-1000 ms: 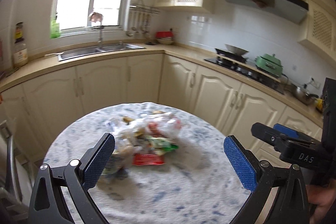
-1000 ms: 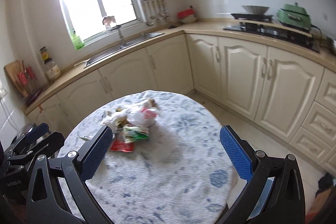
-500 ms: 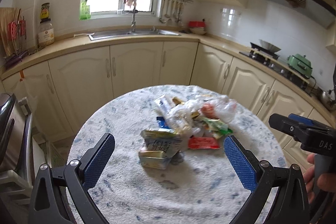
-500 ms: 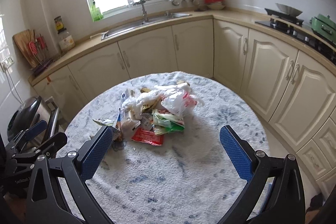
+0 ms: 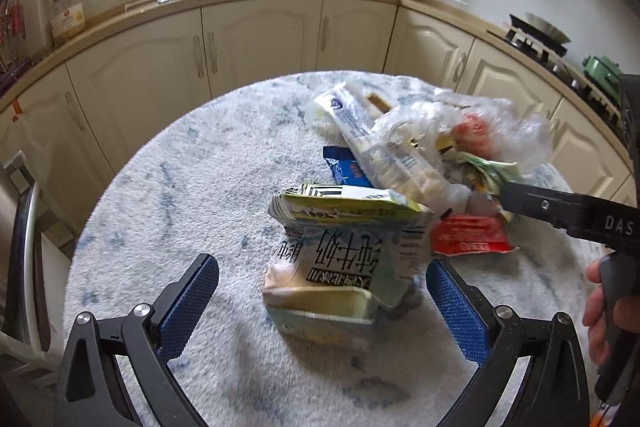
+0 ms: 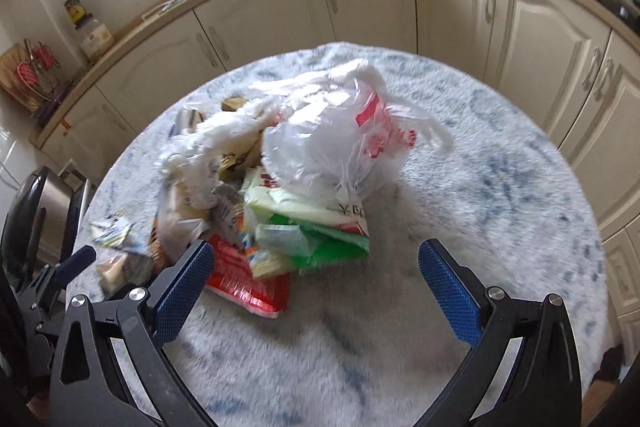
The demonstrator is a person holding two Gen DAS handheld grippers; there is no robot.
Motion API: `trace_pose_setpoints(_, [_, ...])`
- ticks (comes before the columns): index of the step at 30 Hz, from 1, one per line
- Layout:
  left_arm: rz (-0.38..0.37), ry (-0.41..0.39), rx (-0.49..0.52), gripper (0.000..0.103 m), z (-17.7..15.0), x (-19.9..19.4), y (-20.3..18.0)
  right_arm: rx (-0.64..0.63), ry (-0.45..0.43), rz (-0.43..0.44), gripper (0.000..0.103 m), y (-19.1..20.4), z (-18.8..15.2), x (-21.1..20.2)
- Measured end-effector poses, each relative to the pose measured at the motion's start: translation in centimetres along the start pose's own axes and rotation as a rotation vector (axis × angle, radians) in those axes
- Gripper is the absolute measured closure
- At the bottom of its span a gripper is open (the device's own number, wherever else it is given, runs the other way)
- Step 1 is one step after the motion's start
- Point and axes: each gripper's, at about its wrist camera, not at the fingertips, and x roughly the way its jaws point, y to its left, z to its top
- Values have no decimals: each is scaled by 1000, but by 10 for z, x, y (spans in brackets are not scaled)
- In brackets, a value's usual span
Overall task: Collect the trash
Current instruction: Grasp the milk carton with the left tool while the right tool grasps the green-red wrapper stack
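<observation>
While the left wrist view looks down on the round desk with its fluffy white-blue cover, the left gripper stands with jaws wide and empty, a crushed milk carton lying between and just ahead of the blue pads. Behind the carton: a blue wrapper, a long white snack packet, a red sachet, and a clear plastic bag. The right gripper's body crosses the right edge of this view. Judgement: the carton is light, dented, semi-stiff card; take it across its flat printed faces, where it will give slightly but not slip. Right wrist view: the right gripper is also wide and empty, over the near edge of the heap. The plastic bag sits on top, with a green-white wrapper and the red sachet below. Judgement: the bag is limp and slippery film; pinch a bunched fold or a handle loop. No bin visible.
</observation>
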Motion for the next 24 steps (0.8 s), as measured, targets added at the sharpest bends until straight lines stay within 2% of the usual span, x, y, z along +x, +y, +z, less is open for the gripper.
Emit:
trace_pose_setpoints(4, [-45, 28, -19, 3, 21, 26, 0, 0, 4, 20, 1, -2, 11, 21])
trace_pose_setpoints(5, [-66, 43, -33, 9, 28, 33, 2, -4, 4, 28, 5, -3, 14, 23])
trace_pose_setpoints(6, [-63, 37, -34, 13, 32, 40, 3, -4, 0, 34, 17, -3, 16, 23])
trace_pose_setpoints(8, [-55, 34, -17, 25, 42, 49, 2, -10, 6, 74, 29, -4, 19, 23])
trace_pose_setpoints(9, [-57, 37, -17, 25, 46, 51, 2, -27, 13, 65, 34, -2, 19, 23])
trace_pose_setpoints(16, [-87, 26, -50, 25, 53, 53, 10, -50, 12, 83, 34, 1, 0, 13])
trace_pose_setpoints(19, [-80, 19, -57, 25, 58, 53, 13, -42, 3, 88, 34, -2, -10, 1])
trace_pose_setpoints(24, [-55, -36, -36, 25, 70, 43, 6, -47, -34, 101, 34, -3, -26, -29])
